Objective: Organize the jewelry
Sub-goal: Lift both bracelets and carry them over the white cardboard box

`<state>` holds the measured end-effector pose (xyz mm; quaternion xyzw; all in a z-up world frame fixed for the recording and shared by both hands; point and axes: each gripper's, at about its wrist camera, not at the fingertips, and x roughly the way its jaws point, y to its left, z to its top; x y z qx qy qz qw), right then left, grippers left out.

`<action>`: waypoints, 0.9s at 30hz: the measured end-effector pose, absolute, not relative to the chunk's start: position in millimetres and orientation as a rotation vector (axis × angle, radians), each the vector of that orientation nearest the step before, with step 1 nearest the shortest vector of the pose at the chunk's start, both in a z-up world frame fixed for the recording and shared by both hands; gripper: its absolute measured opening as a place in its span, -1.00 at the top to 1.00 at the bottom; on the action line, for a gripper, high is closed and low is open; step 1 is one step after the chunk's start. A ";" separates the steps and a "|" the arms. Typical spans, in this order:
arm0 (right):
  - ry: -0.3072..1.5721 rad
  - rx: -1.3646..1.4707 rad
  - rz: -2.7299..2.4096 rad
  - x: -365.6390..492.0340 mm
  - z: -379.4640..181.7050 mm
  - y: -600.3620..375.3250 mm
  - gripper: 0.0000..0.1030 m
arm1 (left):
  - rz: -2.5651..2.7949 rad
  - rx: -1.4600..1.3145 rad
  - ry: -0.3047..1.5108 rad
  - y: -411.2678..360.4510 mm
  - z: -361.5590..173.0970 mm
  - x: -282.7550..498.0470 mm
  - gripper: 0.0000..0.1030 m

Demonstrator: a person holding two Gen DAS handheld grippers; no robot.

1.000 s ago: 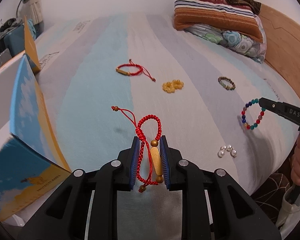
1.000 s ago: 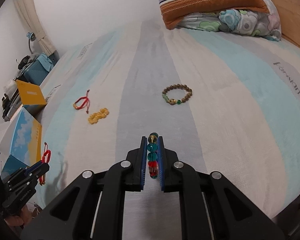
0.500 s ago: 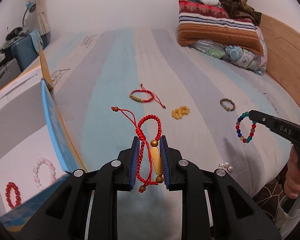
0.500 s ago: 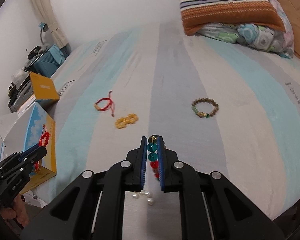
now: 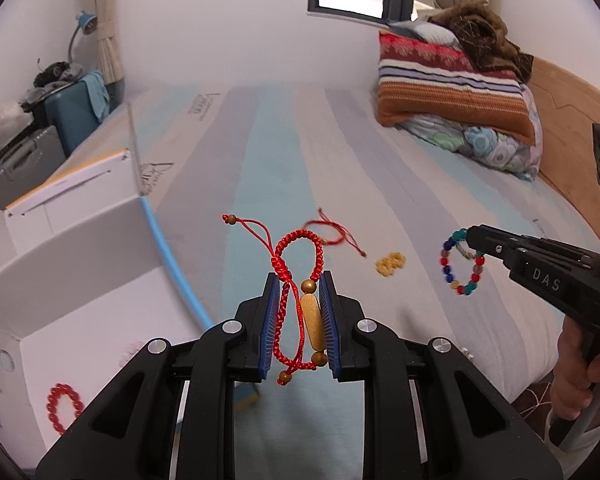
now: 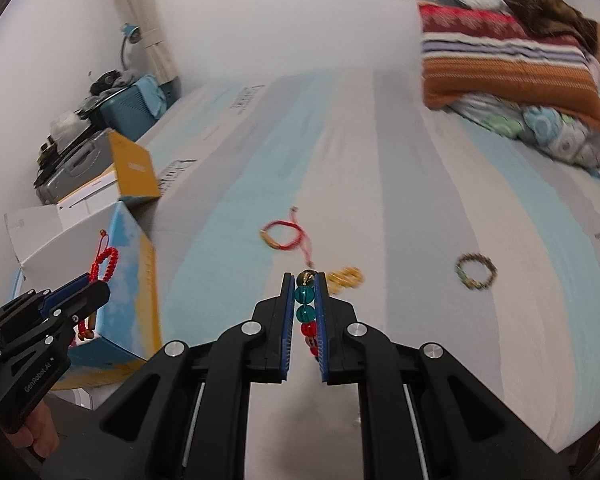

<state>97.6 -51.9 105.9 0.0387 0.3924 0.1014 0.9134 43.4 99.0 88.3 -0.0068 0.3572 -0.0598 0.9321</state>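
Two bracelets ride toward storage at once. The left gripper [image 5: 299,320] pinches a red cord bracelet [image 5: 298,276] just beside the open white box [image 5: 80,280], where a red bead bracelet [image 5: 64,408] already lies. The right gripper [image 6: 304,312] is clamped on a coloured bead bracelet [image 6: 305,308] above the striped bed [image 6: 420,200]. Left on the bed are another red cord bracelet [image 6: 284,234], a yellow bead bracelet [image 6: 346,278] and a brown bead bracelet [image 6: 476,271]. The carry looks under way; next, each gripper likely needs to reach over the box and spread.

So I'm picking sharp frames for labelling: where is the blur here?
Left wrist view: held red cord bracelet sharp, multicolour bead bracelet smeared. Right wrist view: bed and brown bead bracelet streaked; gripped beads crisp; both views bend edges.
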 end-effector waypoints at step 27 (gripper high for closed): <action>0.730 -0.108 0.503 88.2 146.5 162.9 0.82 | 0.143 -0.106 0.677 256.9 112.6 -7.9 0.61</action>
